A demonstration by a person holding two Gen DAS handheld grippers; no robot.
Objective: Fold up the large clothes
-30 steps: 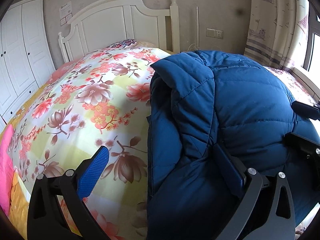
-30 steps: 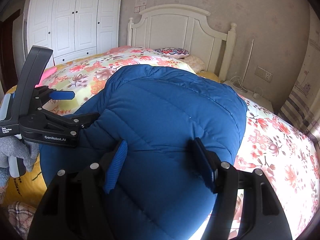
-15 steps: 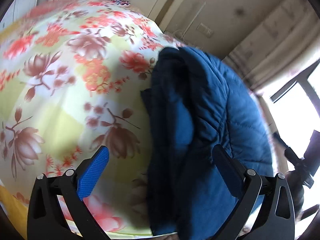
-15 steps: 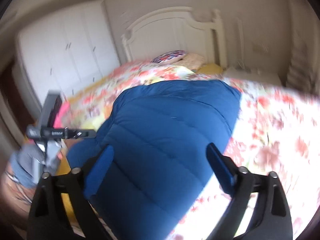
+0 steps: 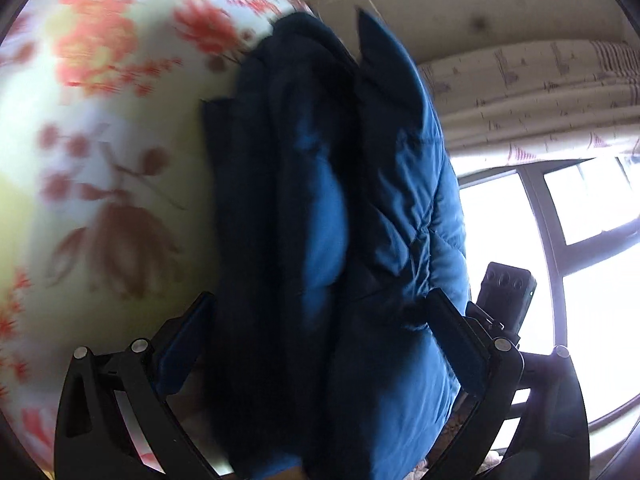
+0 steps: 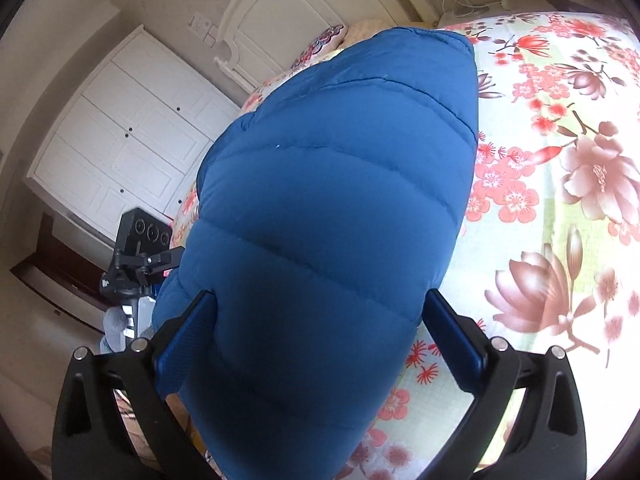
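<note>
Jacket: a blue quilted down jacket, bunched in thick folds, fills the middle of the blurred view.
Left gripper: jaws spread wide, one blue pad on each side of the bundle.
Bedspread: floral bedspread to the left.
Other gripper: right gripper beside the jacket, its jaws hidden.
Background: patterned curtain, bright window.

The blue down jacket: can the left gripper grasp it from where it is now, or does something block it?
Probably yes. The blue down jacket already sits between the open fingers of the left gripper, nothing between them. Its folded layers bulge wide, so the jaws may catch only part. The right gripper straddles it too.
</note>
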